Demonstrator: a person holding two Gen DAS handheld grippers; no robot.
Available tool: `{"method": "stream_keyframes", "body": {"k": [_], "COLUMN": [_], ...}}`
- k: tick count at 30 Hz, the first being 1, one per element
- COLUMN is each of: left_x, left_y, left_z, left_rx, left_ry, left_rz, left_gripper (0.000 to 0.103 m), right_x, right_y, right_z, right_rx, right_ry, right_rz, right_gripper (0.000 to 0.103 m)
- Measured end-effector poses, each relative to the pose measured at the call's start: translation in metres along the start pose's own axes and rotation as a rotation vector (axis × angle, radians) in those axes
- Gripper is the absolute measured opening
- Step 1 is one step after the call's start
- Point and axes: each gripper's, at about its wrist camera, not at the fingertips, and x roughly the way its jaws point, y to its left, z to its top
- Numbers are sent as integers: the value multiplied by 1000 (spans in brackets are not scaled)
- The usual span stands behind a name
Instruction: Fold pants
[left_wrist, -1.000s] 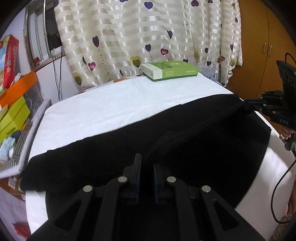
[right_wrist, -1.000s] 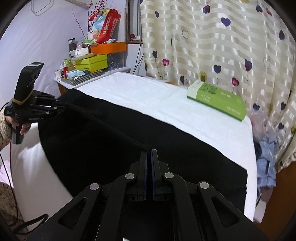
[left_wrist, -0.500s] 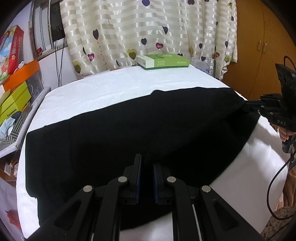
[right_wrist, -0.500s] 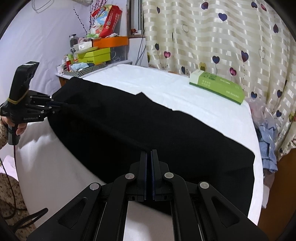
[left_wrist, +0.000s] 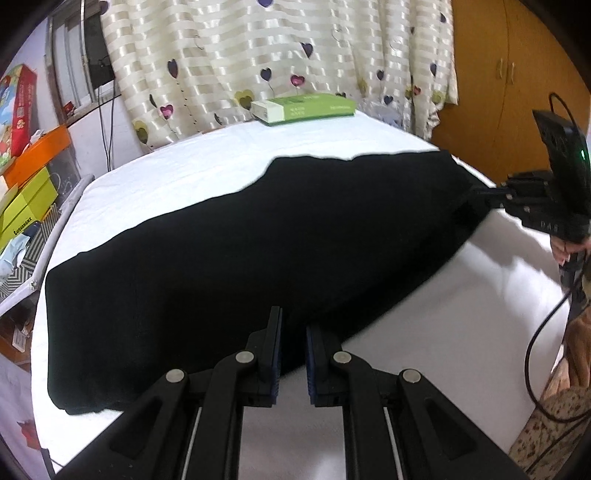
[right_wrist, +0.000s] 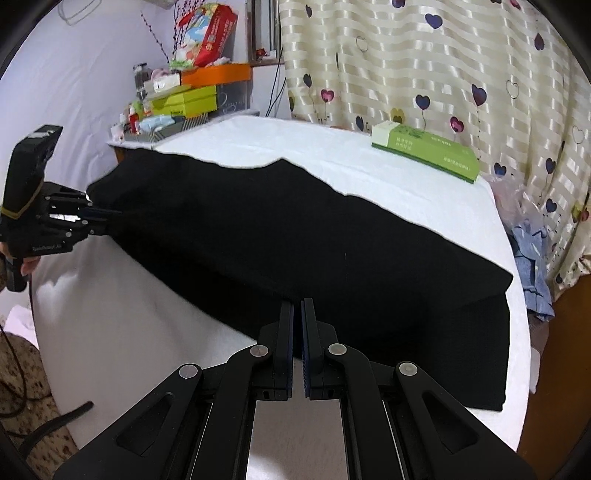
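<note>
at the bottom centre of the left wrist view, my left claw (left_wrist: 292, 332) has its jaws a little spread, with a visible gap between the blue pads; the near hem of the black pants (left_wrist: 258, 251) runs into that gap, but i cannot tell whether the pads grip it. in the right wrist view my right claw (right_wrist: 297, 325) is pressed almost together at the bottom centre, and the cloth edge meets its tips, so it looks to be pinching the pants there.

the pants lie across the white tabletop (left_wrist: 461, 332) as one long dark band. in the left view it runs from the lower left up to the right edge of the frame, where the other claw sits at its far end. the long axis runs between my two claws, one at each end of the near edge, and the cloth spreads away from both toward the curtain (left_wrist: 258, 48) and the green box (left_wrist: 306, 107) at the top.

i judge the next fold is end to end, along that axis. each claw is nearest its own end, so one end would travel toward the other.
</note>
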Motion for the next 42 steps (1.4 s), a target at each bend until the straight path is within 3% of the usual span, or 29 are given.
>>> {"method": "stream_keyframes", "body": {"k": [7, 23, 27, 29, 33, 37, 41, 42], "left_x": [2, 3, 2, -2, -12, -19, -26, -26], "left_y": [-4, -7, -4, 4, 9, 3, -8, -12], "left_z": [-8, -14, -13, -10, -3, 7, 18, 20], "left_rx": [-39, -27, -27, -75, -118, -110, -97, -91], "left_ry": [20, 37, 40, 32, 7, -37, -85, -91], "left_rz": [-7, -7, -24, -54, -82, -107, -185, -190], "left_gripper": [12, 13, 14, 16, 21, 31, 33, 34], "right_x": [5, 8, 3, -6, -23, -26, -22, -20], "right_y": [0, -2, -15, -25, -47, -75, -93, -97], "right_z": [-6, -12, -12, -15, -25, -36, -33, -29], "right_rx": [-3, 17, 126, 190, 264, 373, 454, 468], "right_ry": [16, 65, 86, 68, 21, 18, 5, -2], "right_rz": [3, 30, 116, 146, 94, -16, 7, 14], "right_gripper": [4, 4, 10, 10, 12, 24, 29, 37]}}
